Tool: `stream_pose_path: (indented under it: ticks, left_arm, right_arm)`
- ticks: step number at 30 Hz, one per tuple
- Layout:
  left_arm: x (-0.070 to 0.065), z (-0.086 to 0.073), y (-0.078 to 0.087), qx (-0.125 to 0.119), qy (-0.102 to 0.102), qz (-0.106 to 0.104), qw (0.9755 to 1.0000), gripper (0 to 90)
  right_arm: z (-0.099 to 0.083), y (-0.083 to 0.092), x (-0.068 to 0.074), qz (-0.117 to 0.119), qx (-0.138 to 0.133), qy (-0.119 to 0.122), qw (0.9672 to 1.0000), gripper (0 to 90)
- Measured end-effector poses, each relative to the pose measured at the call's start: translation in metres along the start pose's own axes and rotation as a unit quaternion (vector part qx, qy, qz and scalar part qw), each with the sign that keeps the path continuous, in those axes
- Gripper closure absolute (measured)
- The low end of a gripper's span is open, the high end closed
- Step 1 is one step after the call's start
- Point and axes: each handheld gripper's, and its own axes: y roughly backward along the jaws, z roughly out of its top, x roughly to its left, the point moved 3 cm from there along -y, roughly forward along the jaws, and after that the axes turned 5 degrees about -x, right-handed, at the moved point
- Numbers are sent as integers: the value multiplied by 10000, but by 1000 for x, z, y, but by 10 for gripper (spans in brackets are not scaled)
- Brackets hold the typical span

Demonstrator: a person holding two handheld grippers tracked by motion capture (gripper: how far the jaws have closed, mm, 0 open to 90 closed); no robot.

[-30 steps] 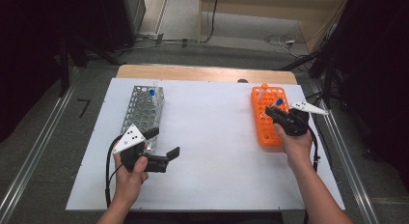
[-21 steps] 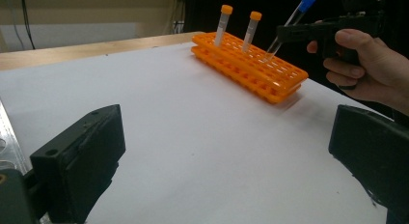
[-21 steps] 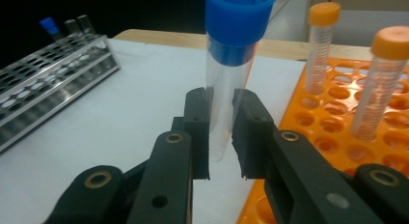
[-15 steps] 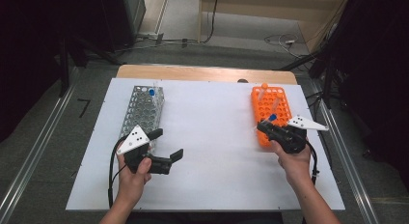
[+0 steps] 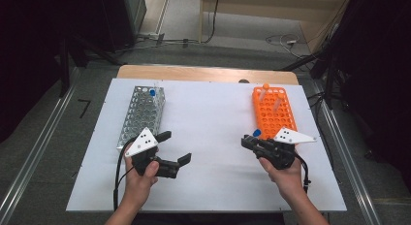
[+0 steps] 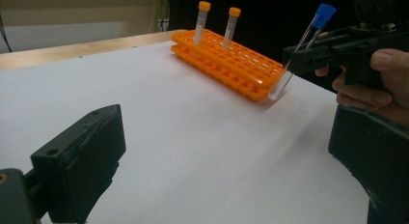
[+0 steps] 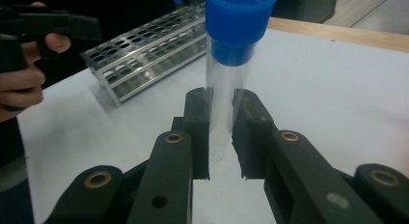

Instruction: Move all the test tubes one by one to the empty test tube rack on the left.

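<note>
Cut off by the top edge in the right gripper view: the crown of the blue-capped tube [image 7: 223,84], close before the right gripper [image 7: 222,137]. Hidden between the pads there: the flanks of its clear glass where clamped. Too small to read from the high view, just ahead of the same jaws: anything beyond a blue speck of cap. Cropped at right and bottom in the left gripper view: one jaw of the left gripper [image 6: 202,151]. Far beyond the right jaws, blurred and clipped at the top: the metal rack [image 7: 144,50], tubes in it not countable.
</note>
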Motion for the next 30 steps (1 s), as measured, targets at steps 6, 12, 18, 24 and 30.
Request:
stream_pose_path:
  ticks: [6, 12, 18, 24, 30]
  left_arm:
    - [-6, 1, -4, 2, -18, -129, 9999, 2]
    - [-13, 2, -10, 41, -7, -287, 9996, 6]
    - [-23, 0, -22, 205, -78, -306, 9993, 117]
    - [-33, 1, -29, 216, -137, -685, 9973, 331]
    - [-41, 2, -33, 210, -226, -1035, 9941, 485]
  right_arm:
    - [-3, -8, 15, 220, 115, 85, 9997, 749]
    - [-5, -15, 28, 419, 207, 112, 9988, 749]
    - [-8, -24, 43, 617, 332, 229, 9973, 749]
    - [-11, -34, 54, 771, 479, 336, 9953, 749]
    - [-14, -42, 67, 888, 643, 477, 9928, 749]
